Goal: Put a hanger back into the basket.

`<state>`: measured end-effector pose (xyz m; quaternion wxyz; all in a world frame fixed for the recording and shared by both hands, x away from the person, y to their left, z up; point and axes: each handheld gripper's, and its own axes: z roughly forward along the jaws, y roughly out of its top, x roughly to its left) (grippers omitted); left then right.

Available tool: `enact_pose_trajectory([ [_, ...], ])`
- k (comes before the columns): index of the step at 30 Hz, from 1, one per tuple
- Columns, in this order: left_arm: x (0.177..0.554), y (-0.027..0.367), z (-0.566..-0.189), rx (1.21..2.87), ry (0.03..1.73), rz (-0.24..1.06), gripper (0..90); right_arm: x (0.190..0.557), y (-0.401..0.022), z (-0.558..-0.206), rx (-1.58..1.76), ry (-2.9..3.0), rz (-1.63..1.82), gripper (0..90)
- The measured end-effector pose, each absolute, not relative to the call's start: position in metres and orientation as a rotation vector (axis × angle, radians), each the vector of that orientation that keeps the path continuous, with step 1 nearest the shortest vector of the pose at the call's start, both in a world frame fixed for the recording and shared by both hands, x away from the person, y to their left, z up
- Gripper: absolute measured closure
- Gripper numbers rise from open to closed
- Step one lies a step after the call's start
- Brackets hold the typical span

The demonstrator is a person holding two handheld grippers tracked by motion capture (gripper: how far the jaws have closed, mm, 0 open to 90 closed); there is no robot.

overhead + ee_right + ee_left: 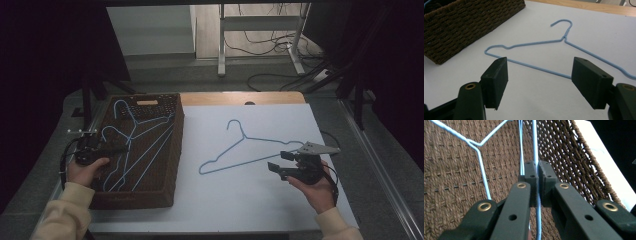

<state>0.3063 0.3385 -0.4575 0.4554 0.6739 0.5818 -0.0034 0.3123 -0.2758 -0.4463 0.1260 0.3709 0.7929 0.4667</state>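
Observation:
A brown woven basket (176,150) at the left holds several light-blue wire hangers (131,136). My left gripper (120,149) reaches into it from the left side and is shut on one hanger's wire (535,145), which runs straight up between the pressed pads (531,173). A second hanger's neck (475,143) lies on the basket floor to the left. One more blue hanger (245,137) lies flat on the white sheet. My right gripper (279,160) sits by that hanger's right end, open, its jaws (540,72) wide apart just short of the hanger's bottom bar (536,68).
The basket's woven wall (564,150) rises right of the left jaws. The white sheet (240,200) covers the table, with a strip of bare wood (240,98) at the back. Beyond stand a metal frame (222,45) and floor cables (265,47).

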Motion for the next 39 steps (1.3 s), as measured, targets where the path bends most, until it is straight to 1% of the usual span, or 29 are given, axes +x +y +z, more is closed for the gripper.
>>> enact_pose_trajectory([
  [2,0.307,0.338,-0.457,1.682,1.433,-0.009,85.6,0.312,-0.276,-0.446,1.081,2.309,1.359,29.5],
  [4,0.307,0.338,-0.457,1.686,1.443,-0.006,81.6,0.312,-0.276,-0.447,1.084,2.309,1.355,29.5],
  [5,0.306,0.338,-0.456,1.688,1.453,0.016,77.3,0.312,-0.276,-0.447,1.086,2.308,1.355,29.5],
  [7,0.304,0.338,-0.454,1.707,1.478,0.098,59.9,0.312,-0.276,-0.446,1.085,2.308,1.358,29.5],
  [8,0.303,0.338,-0.452,1.725,1.479,0.133,57.3,0.312,-0.276,-0.446,1.085,2.306,1.361,29.5],
  [12,0.296,0.333,-0.444,1.745,1.432,0.176,47.0,0.312,-0.276,-0.446,1.080,2.306,1.361,29.5],
  [19,0.278,0.303,-0.422,1.795,1.245,0.271,33.1,0.312,-0.275,-0.446,1.076,2.311,1.357,29.1],
  [22,0.272,0.286,-0.416,1.810,1.177,0.261,29.9,0.312,-0.274,-0.446,1.077,2.314,1.348,28.9],
  [26,0.266,0.263,-0.412,1.822,1.100,0.233,27.8,0.312,-0.273,-0.445,1.075,2.322,1.334,28.0],
  [32,0.262,0.229,-0.415,1.855,1.012,0.175,26.8,0.312,-0.270,-0.447,1.079,2.346,1.310,27.5],
  [39,0.261,0.199,-0.420,1.892,0.951,0.126,26.1,0.314,-0.268,-0.450,1.095,2.363,1.286,27.5],
])
